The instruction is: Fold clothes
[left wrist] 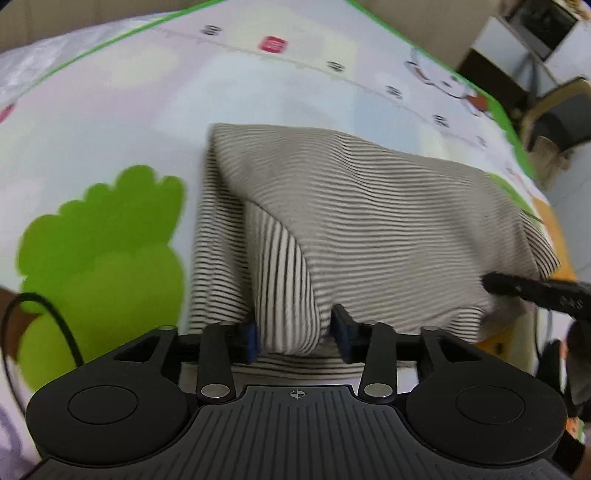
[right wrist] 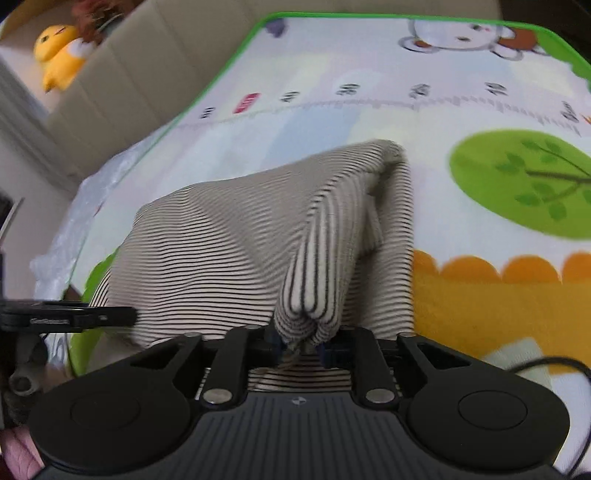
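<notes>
A black-and-cream striped garment (left wrist: 351, 221) lies on a colourful play mat (left wrist: 110, 110), its near part lifted off the mat. My left gripper (left wrist: 295, 338) is shut on a bunched fold of its near edge. My right gripper (right wrist: 301, 345) is shut on another bunched corner of the same striped garment (right wrist: 221, 251), which rises in a ridge from the mat (right wrist: 480, 295). The right gripper's fingers (left wrist: 517, 286) show at the right edge of the left wrist view. The left gripper's fingers (right wrist: 85, 315) show at the left edge of the right wrist view.
The mat has a green border (right wrist: 229, 66) and lies against a beige wall panel. A yellow plush toy (right wrist: 59, 55) sits beyond it at far left. A chair (left wrist: 554, 118) and shelving (left wrist: 535, 29) stand past the mat's right side. A black cable (right wrist: 546, 362) trails at the right.
</notes>
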`<action>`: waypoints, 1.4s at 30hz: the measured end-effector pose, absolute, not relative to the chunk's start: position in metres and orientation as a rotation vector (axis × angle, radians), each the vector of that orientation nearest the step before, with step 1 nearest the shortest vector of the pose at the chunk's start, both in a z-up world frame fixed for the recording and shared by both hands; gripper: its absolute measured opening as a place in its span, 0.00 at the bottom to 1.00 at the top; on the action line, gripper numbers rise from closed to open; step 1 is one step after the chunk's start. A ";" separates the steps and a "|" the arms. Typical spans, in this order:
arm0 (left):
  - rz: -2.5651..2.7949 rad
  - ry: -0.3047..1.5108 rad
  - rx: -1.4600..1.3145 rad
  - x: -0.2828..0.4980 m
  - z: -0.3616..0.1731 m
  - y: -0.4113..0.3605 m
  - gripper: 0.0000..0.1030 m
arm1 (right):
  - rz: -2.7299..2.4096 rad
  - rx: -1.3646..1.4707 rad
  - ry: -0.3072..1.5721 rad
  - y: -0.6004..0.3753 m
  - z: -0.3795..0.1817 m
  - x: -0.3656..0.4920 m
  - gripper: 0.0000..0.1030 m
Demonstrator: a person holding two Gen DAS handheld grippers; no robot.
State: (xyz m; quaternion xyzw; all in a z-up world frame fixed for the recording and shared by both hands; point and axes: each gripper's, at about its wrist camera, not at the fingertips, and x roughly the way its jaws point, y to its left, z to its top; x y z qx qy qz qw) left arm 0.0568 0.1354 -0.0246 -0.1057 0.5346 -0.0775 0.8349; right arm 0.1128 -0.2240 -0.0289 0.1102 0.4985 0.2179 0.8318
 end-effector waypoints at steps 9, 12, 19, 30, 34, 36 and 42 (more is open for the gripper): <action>-0.128 1.039 -0.203 0.034 0.025 0.133 0.83 | 0.411 0.259 0.857 -0.261 0.019 0.123 0.52; -0.179 1.079 -0.256 0.032 0.022 0.121 0.88 | 0.433 0.171 0.802 -0.250 0.026 0.127 0.23; -0.181 1.230 -0.282 0.048 -0.036 0.093 0.79 | 0.478 -0.040 0.858 -0.216 -0.009 0.130 0.22; -0.136 1.057 -0.095 0.131 -0.045 0.100 0.88 | 0.571 -0.030 0.948 -0.199 -0.034 0.107 0.24; -0.082 0.996 -0.054 0.154 -0.039 0.115 0.92 | 0.687 -0.038 0.969 -0.167 -0.034 0.088 0.27; -0.065 0.981 -0.049 0.157 -0.033 0.128 0.92 | 0.756 -0.063 0.946 -0.154 -0.025 0.081 0.27; -0.036 0.948 -0.119 0.133 -0.004 0.164 0.91 | 0.702 -0.102 0.755 -0.173 0.015 0.109 0.32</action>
